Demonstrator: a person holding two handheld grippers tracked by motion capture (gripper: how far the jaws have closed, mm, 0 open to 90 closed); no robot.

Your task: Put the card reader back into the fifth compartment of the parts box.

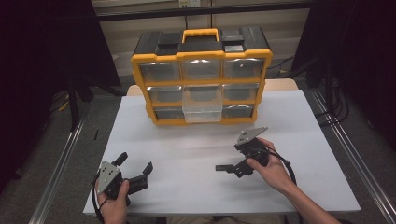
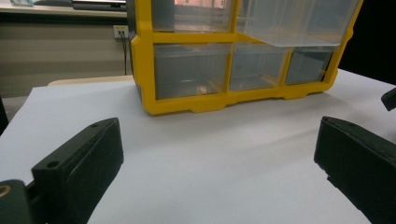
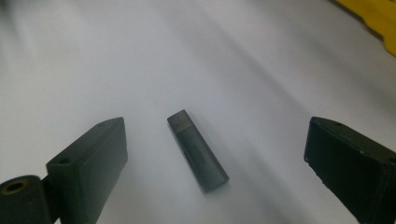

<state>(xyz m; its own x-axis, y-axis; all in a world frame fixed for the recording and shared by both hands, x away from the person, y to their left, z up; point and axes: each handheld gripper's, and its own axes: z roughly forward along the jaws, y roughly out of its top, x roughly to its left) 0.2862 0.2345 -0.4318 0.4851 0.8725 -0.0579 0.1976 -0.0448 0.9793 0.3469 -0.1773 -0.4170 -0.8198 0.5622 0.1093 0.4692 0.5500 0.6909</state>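
Near left, left claw rests released on the white desk. Right claw hangs spread wide over a small dark stick lying flat, untouched. Far centre: yellow drawer cabinet, one clear middle drawer pulled out.

A big yellow and black box of drawers stands at the far side of the white counter. Its clear middle drawer is pulled out. A small dark stick lies flat on the counter, well apart from the box.
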